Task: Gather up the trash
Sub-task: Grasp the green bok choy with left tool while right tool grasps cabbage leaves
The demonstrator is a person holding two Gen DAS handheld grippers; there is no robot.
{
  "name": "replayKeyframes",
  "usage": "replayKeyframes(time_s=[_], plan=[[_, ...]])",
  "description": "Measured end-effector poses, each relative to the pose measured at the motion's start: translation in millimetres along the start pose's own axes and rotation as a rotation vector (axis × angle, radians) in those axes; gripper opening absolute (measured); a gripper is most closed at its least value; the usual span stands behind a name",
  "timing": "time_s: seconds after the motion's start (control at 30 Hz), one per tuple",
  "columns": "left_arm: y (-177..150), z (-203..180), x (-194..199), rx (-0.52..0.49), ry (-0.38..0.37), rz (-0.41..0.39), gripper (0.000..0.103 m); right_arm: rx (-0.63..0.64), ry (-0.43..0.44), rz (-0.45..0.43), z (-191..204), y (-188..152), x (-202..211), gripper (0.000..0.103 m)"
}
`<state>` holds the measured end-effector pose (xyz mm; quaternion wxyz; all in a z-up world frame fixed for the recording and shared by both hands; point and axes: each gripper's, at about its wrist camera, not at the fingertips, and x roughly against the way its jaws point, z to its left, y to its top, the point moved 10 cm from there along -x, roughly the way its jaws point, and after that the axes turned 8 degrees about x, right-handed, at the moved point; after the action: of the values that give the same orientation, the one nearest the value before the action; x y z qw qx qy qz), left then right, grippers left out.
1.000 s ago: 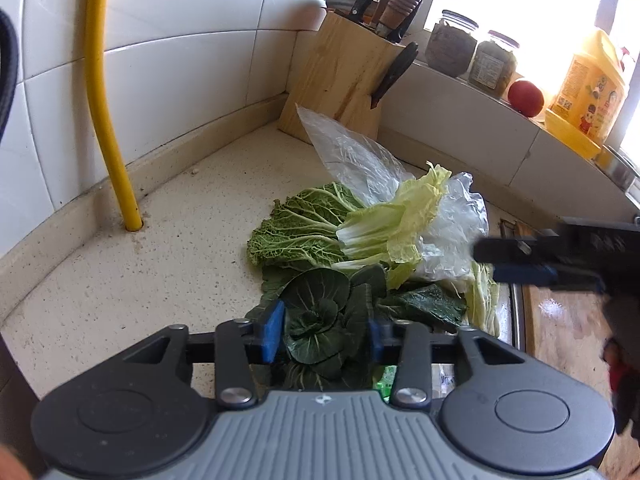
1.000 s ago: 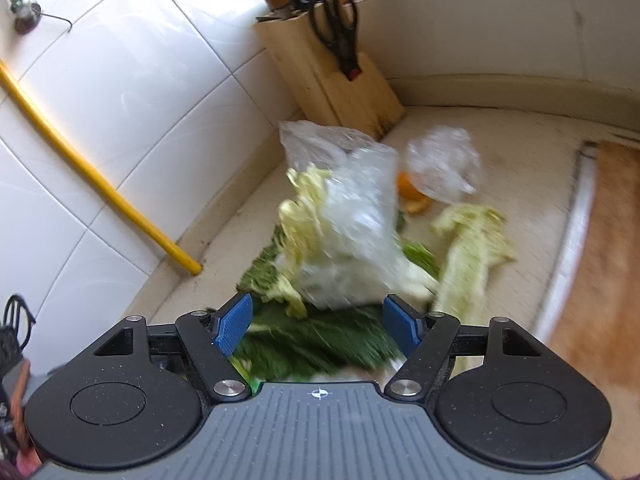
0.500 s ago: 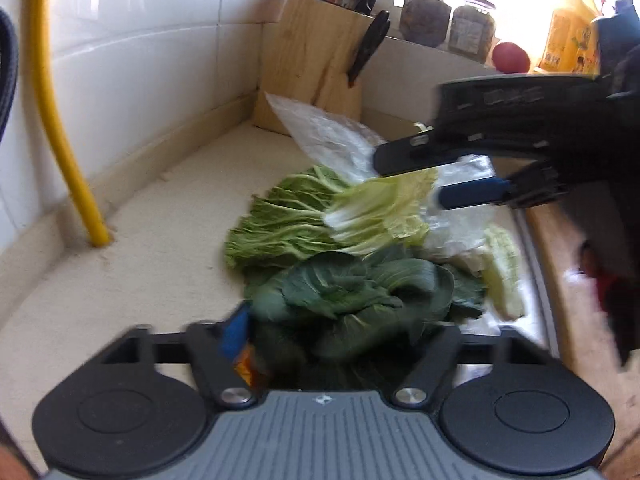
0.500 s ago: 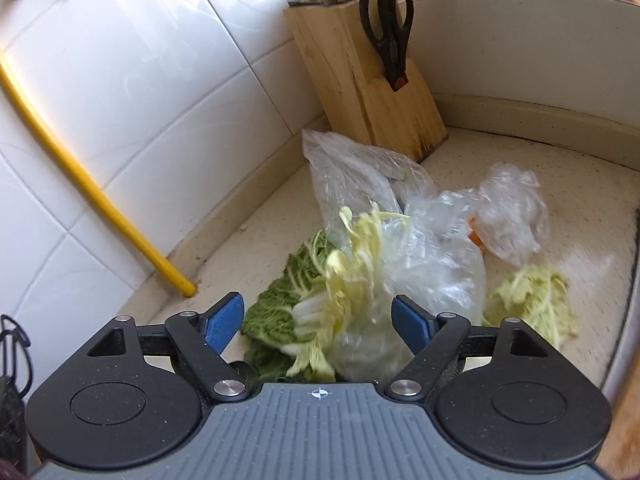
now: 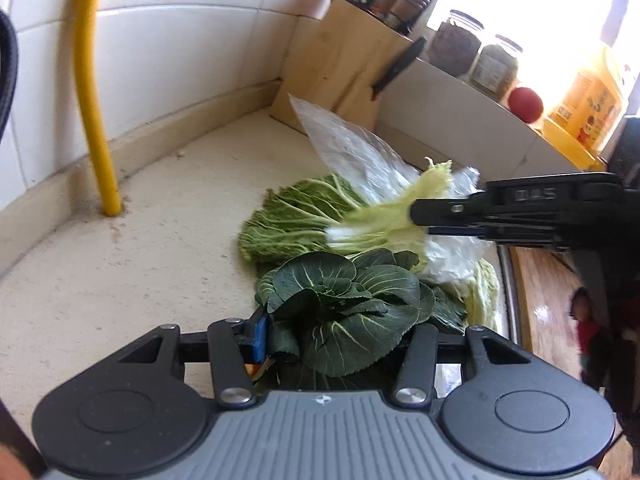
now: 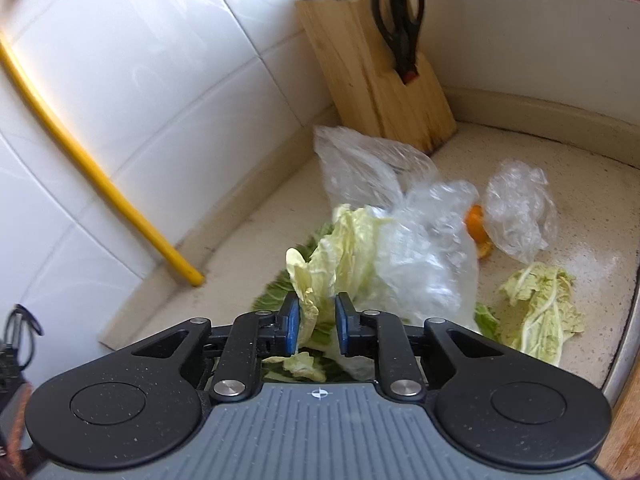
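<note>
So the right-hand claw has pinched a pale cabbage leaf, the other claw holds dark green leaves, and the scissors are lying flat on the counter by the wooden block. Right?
Not quite. The scissors are not flat on the counter; they stand slotted in the wooden knife block, as the right wrist view shows. The right gripper does pinch the pale cabbage leaf, and the left gripper holds the dark green leaves.

left gripper (image 5: 334, 334): jaws closed around dark green leaves (image 5: 348, 300) | right gripper (image 5: 424, 216): ahead and right of the jaws, clamping pale cabbage leaf (image 5: 384, 220) with clear plastic bag (image 5: 360, 152) | green cabbage leaf (image 5: 296, 216): flat on counter (image 5: 120, 264) just beyond the jaws
</note>
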<state>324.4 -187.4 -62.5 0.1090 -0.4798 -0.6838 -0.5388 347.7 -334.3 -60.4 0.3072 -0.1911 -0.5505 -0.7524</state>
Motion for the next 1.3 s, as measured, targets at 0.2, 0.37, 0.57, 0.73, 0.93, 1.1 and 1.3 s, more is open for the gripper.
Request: replayKeyframes(time_s=[0.2,0.37,0.57,0.73,0.93,1.1,1.3], plan=[[3.9,10.6,10.5,0.025,0.011,-0.026,0.044,-0.028,0.062,-0.022,12.5,4.6,12.4,0.024],[-1.6,20.8,11.6,0.04,0.034,-0.014,0.045,-0.016,0.024,0.008,7.7,-4.2,4.8,0.037],[-7.3,22.6,11.5,0.052,0.035,-0.005,0.046,-0.027,-0.027,0.02,-4.3,-11.9,-2.3,0.067],[-9.6,22.6,10.5,0.041,0.032,-0.004,0.047,0.049,-0.03,-0.014,11.7,-14.5,27.6,0.076],[-10.3,24.9,9.3,0.05,0.021,0.0,0.048,0.23,-0.019,0.011,29.2,-17.0,30.2,0.083],[-14.2,25.7,8.5,0.057,0.009,0.008,0.048,0.118,-0.02,0.083,9.2,-17.3,0.6,0.082],[-17.4,26.3,5.4,0.072,-0.001,0.015,0.049,0.073,-0.024,0.043,3.0,-6.9,-33.8,0.071]])
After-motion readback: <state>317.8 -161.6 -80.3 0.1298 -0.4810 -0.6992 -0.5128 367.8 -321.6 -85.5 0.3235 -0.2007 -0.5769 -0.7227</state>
